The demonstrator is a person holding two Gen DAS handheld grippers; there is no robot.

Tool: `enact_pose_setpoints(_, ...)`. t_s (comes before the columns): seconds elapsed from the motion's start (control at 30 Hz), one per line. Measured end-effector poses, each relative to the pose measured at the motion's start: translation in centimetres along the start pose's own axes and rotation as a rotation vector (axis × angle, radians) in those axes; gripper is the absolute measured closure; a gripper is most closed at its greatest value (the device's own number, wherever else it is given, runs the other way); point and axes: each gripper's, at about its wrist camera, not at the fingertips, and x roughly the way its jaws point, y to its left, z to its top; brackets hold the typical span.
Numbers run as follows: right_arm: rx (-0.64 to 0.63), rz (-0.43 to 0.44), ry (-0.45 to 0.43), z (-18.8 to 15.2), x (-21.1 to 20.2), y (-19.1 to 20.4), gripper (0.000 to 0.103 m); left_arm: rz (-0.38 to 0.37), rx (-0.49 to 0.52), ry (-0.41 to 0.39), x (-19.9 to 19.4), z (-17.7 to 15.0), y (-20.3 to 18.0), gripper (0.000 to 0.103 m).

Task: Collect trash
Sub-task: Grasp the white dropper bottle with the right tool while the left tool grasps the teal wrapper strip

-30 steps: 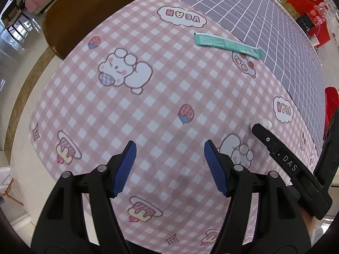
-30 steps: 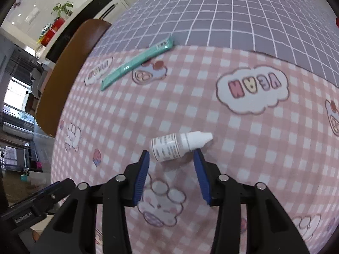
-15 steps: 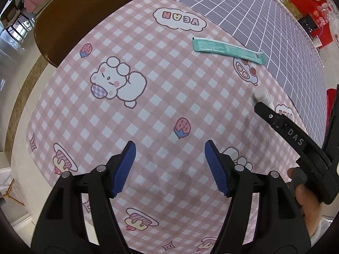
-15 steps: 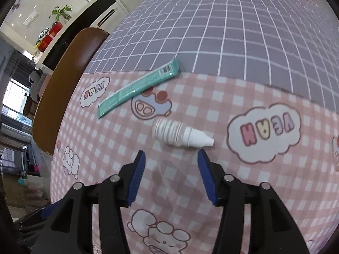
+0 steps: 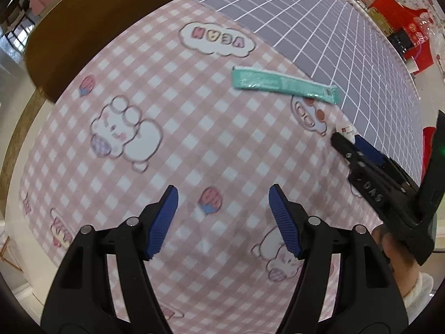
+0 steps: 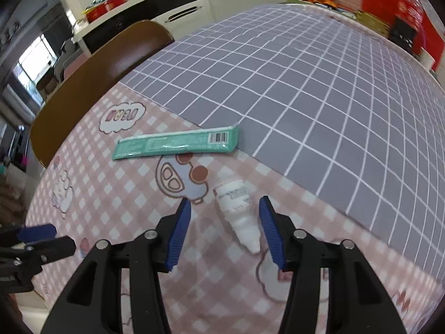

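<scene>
Right wrist view, lower centre: right gripper (image 6: 225, 231) spread wide, holding nothing, with small white dropper bottle (image 6: 239, 211) lying on its side between the blue pads, nearer the right pad (image 6: 271, 236), nozzle pointing toward the camera. Above it, across the middle of the frame, long green wrapper (image 6: 178, 146) flat on pink checked cloth (image 6: 111, 194), right end just at the seam with grey grid cloth (image 6: 306, 97). Left wrist view: left gripper (image 5: 222, 222) also wide and empty at lower centre, over bare cloth, well apart from the wrapper at upper right.

Likely step: picking up the bottle. Best done by centring it between the pads first, lowering until the pads flank the labelled body rather than the tapered nozzle, then closing squarely. Round and probably light, so liable to roll or squirt out if pinched off-centre.
</scene>
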Motion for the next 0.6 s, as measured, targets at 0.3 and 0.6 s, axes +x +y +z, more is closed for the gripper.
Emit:
enact_pose_setpoints(0.3,0.037,0.049,-0.005,0.1,-0.1,-0.7,0.078,0.021,0.307,-0.16,1.3,3.5,-5.2,0.036)
enact_pose_setpoints(0.6,0.206,0.089,-0.036,0.0,-0.6,-2.9,0.078,0.121,0.74,-0.245,5.4,6.0,-10.7,0.036)
